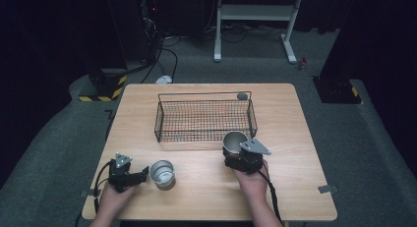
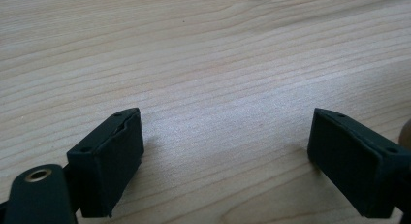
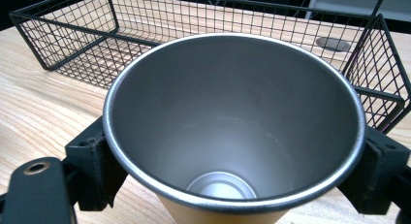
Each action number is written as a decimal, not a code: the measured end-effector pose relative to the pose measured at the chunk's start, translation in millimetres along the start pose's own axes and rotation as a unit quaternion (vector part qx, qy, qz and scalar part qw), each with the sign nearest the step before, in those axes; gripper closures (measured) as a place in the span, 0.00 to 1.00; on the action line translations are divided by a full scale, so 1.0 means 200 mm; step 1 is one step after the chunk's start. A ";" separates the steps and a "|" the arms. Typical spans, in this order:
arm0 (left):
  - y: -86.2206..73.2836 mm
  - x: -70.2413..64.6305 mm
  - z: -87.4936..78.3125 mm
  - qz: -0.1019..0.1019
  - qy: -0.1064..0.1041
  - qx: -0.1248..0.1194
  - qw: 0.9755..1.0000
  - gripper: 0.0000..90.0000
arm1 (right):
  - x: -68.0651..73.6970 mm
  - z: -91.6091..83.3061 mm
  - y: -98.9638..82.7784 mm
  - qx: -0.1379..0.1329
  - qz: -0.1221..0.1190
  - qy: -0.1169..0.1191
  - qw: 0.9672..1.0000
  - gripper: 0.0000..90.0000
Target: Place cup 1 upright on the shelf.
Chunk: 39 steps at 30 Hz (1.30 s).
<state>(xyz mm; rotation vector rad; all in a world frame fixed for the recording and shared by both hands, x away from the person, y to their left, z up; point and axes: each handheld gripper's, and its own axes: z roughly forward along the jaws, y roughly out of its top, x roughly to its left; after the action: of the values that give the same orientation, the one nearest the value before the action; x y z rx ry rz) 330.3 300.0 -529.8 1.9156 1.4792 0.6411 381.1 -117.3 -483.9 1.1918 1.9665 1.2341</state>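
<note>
A black wire basket (image 1: 158, 123) stands empty at the middle back of the wooden table (image 1: 290, 138). Just in front of its right end, my right gripper (image 1: 235, 152) is shut on a steel cup (image 1: 234, 140). In the right gripper view this cup (image 3: 232, 122) sits upright and empty between the jaws, which press on both its sides, with the basket (image 3: 63, 37) right behind it. A second steel cup (image 1: 162, 172) stands upright at the front left. My left gripper (image 1: 143, 174) lies just left of it, open, with bare wood between its jaws (image 2: 228, 132).
A grey round cap (image 1: 242, 96) is set into the tabletop behind the basket's right end. Beyond the table, a white stand frame (image 1: 255, 13), cables and a black-and-yellow striped block (image 1: 103, 87) rest on the grey floor. Bare wood lies right of the basket.
</note>
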 end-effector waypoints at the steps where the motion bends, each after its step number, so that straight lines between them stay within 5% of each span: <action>1: 0.00 0.00 0.00 0.000 0.000 0.000 1.000 0.15 | 0.00 0.00 0.00 0.000 -0.001 0.000 1.000 0.14; 39: 0.00 0.00 0.00 0.002 0.001 0.000 1.000 0.15 | 0.02 -0.13 0.14 -0.032 -0.018 -0.006 0.999 0.15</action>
<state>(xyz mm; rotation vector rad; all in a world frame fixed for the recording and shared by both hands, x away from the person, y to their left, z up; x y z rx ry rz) 330.4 300.2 -529.7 1.9196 1.4766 0.6438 370.3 -120.4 -447.4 1.1257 1.9167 1.2599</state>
